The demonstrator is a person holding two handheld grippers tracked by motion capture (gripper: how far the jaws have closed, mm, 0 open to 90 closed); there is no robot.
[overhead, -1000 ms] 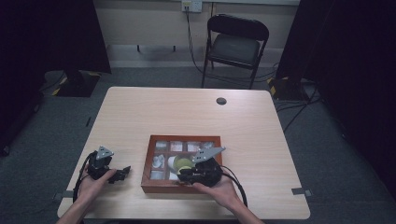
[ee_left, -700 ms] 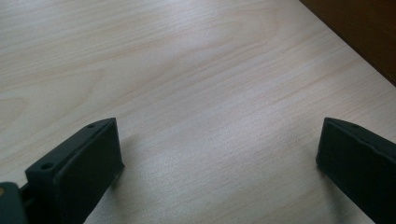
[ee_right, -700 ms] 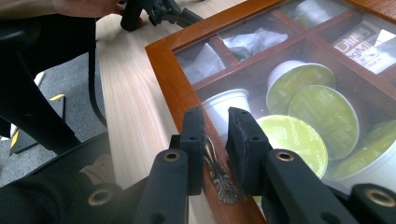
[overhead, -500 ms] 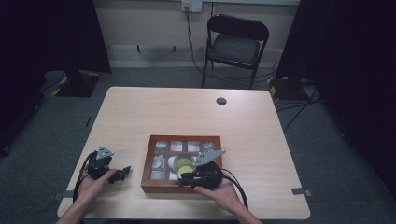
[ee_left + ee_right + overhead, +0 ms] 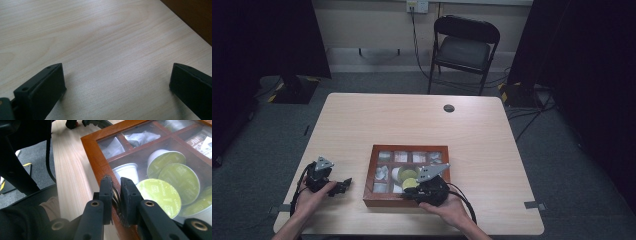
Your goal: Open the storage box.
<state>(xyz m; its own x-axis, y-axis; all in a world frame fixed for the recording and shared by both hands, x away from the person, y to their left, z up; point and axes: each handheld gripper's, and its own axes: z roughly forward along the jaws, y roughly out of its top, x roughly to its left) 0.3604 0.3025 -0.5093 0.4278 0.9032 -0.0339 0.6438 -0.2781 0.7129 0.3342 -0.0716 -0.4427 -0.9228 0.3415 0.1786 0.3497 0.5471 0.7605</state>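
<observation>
A brown wooden box (image 5: 368, 176) with a glass lid lies near the table's front edge. Under the glass are green-topped pods (image 5: 160, 192), a white pod (image 5: 125, 171) and white packets. My right gripper (image 5: 116, 187) reaches in from the box's right and points left along its front rail (image 5: 92, 152). Its jaws have just been closing and are shut on a small metal clasp on that rail. In the high view the right gripper (image 5: 408, 195) sits at the box's front side. Left of the box, my left gripper (image 5: 343, 185) rests on the table, its jaws wide open over bare wood (image 5: 112, 62).
A small black disc (image 5: 449, 108) lies on the far part of the table (image 5: 412, 125). Behind the table stands a black folding chair (image 5: 464, 47). Cables trail from both grippers over the front edge.
</observation>
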